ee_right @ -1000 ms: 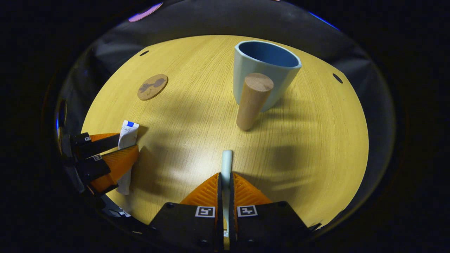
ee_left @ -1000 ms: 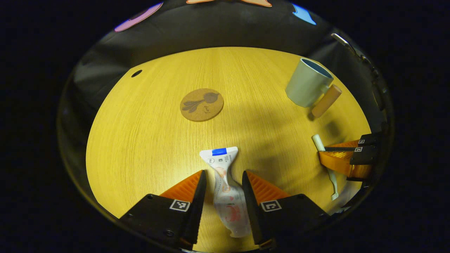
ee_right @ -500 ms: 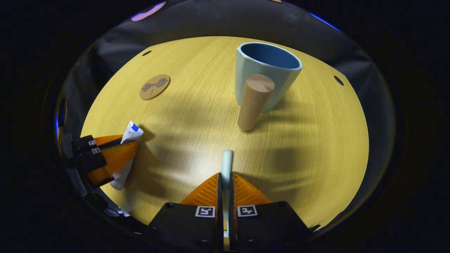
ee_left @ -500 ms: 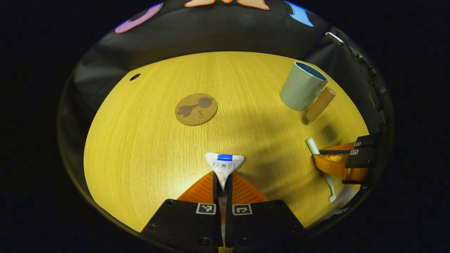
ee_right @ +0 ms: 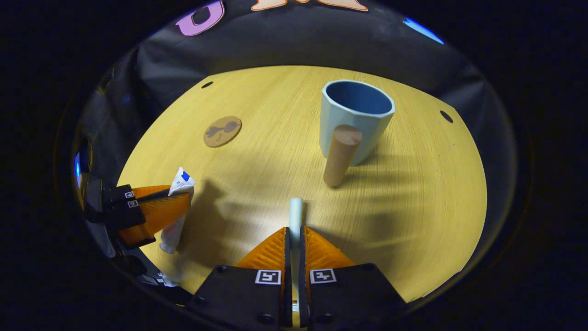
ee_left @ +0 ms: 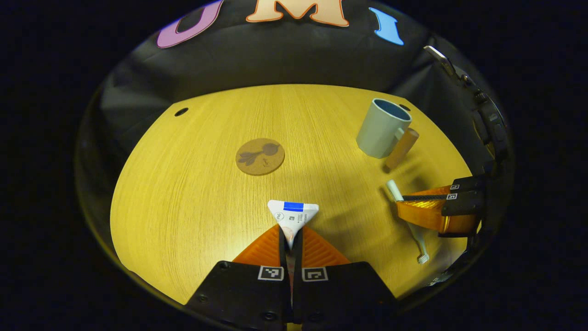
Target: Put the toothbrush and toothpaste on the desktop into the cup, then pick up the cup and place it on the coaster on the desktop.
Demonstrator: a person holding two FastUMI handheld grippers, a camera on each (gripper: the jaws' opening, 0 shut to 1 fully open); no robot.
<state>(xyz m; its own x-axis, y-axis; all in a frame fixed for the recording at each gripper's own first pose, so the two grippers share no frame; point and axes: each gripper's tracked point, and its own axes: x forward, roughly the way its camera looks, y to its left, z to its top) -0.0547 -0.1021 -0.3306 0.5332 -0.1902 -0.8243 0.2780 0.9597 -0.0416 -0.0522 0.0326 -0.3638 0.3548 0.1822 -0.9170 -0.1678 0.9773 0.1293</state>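
My left gripper (ee_left: pixel 290 236) is shut on the white toothpaste tube (ee_left: pixel 292 214), whose flat blue-striped end sticks out past the fingers; both are lifted off the round wooden desktop (ee_left: pixel 193 193). My right gripper (ee_right: pixel 294 236) is shut on the pale toothbrush (ee_right: pixel 296 212), its handle end pointing at the cup. The light blue cup (ee_right: pixel 353 120) with a wooden peg handle (ee_right: pixel 341 155) stands upright ahead of the right gripper. In the left gripper view the cup (ee_left: pixel 381 128) is at the far right and the cork coaster (ee_left: pixel 260 156) lies mid-table. The right gripper (ee_left: pixel 409 202) holds the toothbrush (ee_left: pixel 415 239) with the bristles hanging down.
The coaster (ee_right: pixel 222 131) lies left of the cup in the right gripper view, and the left gripper (ee_right: pixel 183 195) with the toothpaste (ee_right: pixel 177 225) hangs at the left edge. Small dark holes (ee_left: pixel 181 111) (ee_right: pixel 445 116) mark the tabletop near its far rim. Black cloth surrounds the table.
The left gripper closed on the toothpaste tube and lifted it. Both grippers rose and pulled back from the table, so the cup and coaster look smaller and farther.
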